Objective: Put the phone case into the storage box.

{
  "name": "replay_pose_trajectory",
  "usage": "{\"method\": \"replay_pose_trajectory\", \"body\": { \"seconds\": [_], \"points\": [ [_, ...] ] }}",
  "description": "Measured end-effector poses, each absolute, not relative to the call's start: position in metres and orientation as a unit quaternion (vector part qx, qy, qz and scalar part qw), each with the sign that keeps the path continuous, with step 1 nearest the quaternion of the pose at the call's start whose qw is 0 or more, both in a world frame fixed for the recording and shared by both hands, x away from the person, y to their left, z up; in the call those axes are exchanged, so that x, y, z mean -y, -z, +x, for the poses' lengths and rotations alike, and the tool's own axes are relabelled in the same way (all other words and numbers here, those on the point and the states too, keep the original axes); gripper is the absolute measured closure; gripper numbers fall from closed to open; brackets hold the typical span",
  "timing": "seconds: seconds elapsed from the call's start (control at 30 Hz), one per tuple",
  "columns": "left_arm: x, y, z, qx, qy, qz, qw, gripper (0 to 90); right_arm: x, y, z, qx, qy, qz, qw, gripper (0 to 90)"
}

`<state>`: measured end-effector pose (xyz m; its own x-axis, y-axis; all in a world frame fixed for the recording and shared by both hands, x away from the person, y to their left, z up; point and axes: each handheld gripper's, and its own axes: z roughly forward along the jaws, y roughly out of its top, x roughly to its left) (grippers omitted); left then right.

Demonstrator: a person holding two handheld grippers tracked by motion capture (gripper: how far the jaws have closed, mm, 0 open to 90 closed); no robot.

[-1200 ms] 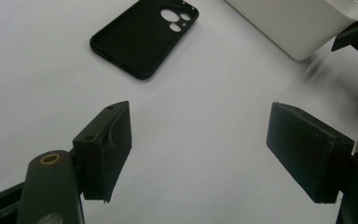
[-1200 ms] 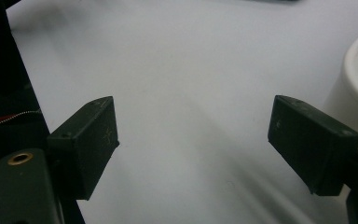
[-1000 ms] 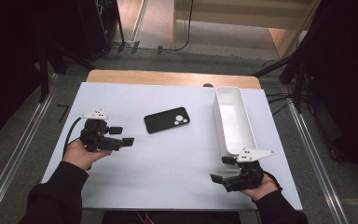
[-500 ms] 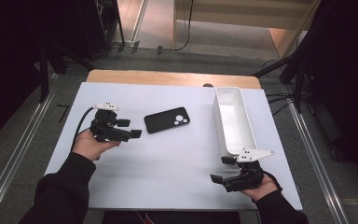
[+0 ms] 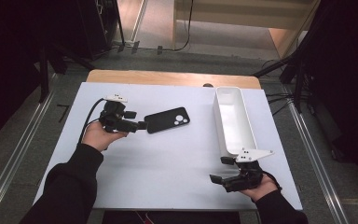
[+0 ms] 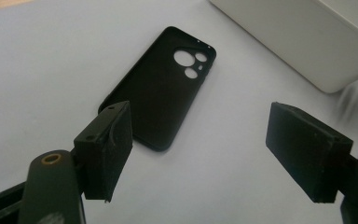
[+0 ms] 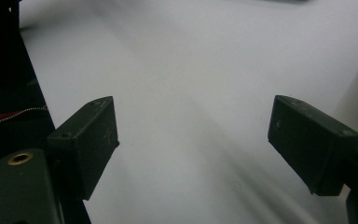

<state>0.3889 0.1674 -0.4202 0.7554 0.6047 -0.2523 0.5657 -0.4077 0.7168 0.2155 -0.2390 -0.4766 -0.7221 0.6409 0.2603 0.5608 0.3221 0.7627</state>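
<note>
A flat black phone case (image 5: 167, 120), soft-looking and matte like rubber or silicone, lies open side up on the white counter (image 5: 158, 168). It is a rounded rectangle with three round camera cut-outs at one end. Its long axis runs slantwise across the counter, the cut-out end pointing toward the long white plastic tray (image 5: 233, 119) and the plain end pointing toward the left gripper (image 5: 142, 125).

In the left gripper view, the case (image 6: 161, 93) lies just ahead of the jaws, its near end beside the left-hand black pad and set off from the middle of the gap. The jaws stand wide open with nothing between them. Whether that pad touches the case's edge is hard to tell; it looks just short of it. The left gripper is far the nearer of the two.

The tray, smooth, glossy and deep-walled, sits to the right of the case and apart from it, its length running away from the person.

The right gripper (image 5: 216, 179) rests well apart at the near right corner, beside the tray's near end, jaws likewise open and holding nothing.
</note>
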Motion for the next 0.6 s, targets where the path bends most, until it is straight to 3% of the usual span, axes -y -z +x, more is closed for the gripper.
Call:
{"method": "replay_pose_trajectory", "body": {
  "seconds": [0.5,0.6],
  "points": [
    [-0.143,0.428,0.414,-0.343,-0.036,0.845,0.409,22.6,0.240,0.477,0.215,-0.812,-0.450,0.368,0.042,14.4],
    [-0.138,0.429,0.415,-0.342,-0.050,0.839,0.420,27.4,0.239,0.477,0.215,-0.812,-0.449,0.369,0.041,14.4]
  ]
}}
